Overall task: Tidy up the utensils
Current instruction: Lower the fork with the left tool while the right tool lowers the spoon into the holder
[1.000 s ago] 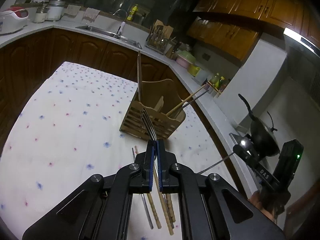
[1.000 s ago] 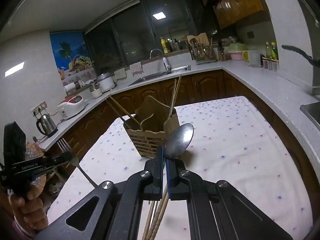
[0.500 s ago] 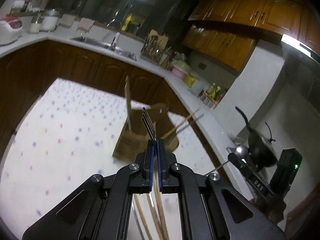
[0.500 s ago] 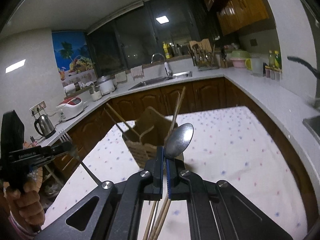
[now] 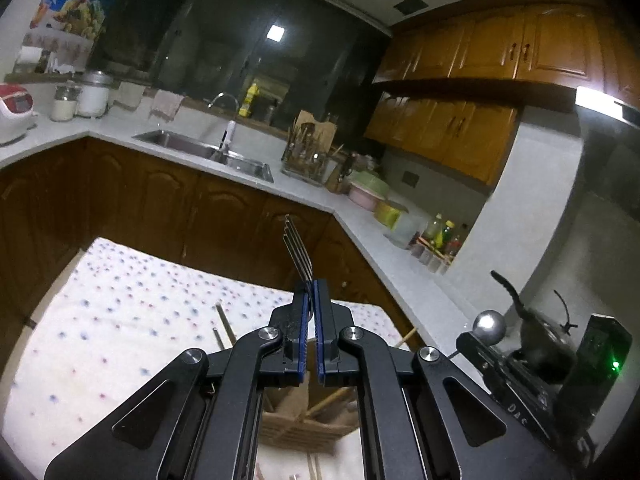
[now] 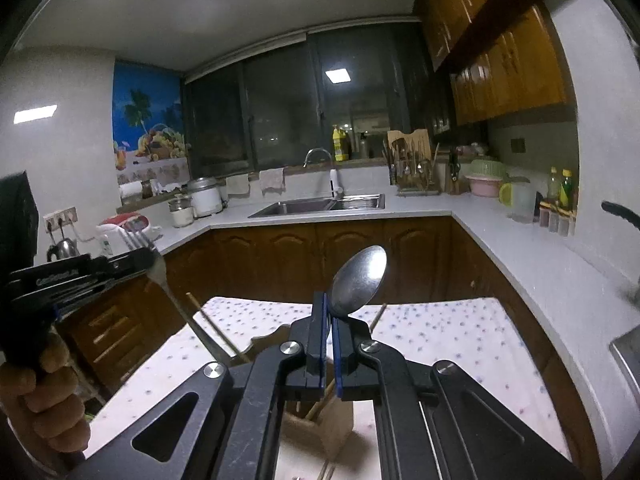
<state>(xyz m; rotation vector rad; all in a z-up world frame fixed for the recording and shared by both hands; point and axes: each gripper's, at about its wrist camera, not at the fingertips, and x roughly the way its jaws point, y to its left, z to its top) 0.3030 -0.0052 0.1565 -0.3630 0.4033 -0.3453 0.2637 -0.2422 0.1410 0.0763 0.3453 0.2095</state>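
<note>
Kitchen at night, wood cabinets, and a dotted-cloth surface (image 5: pixel 120 320) carries the wooden utensil holder (image 6: pixel 320 420), chopsticks (image 6: pixel 212 332) already leaning out of it. My left hand-held gripper (image 5: pixel 311 300) is clamped tight on a fork (image 5: pixel 297 250), tines up and handle down, I think so the handle can drop into a slot. My right hand-held gripper (image 6: pixel 330 312) is clamped on a spoon (image 6: pixel 360 280) the same way, bowl up. Both hang above the holder, which sits low under each camera, so I judge both pieces are staged for insertion. More loose chopsticks lie on the cloth nearby.
</note>
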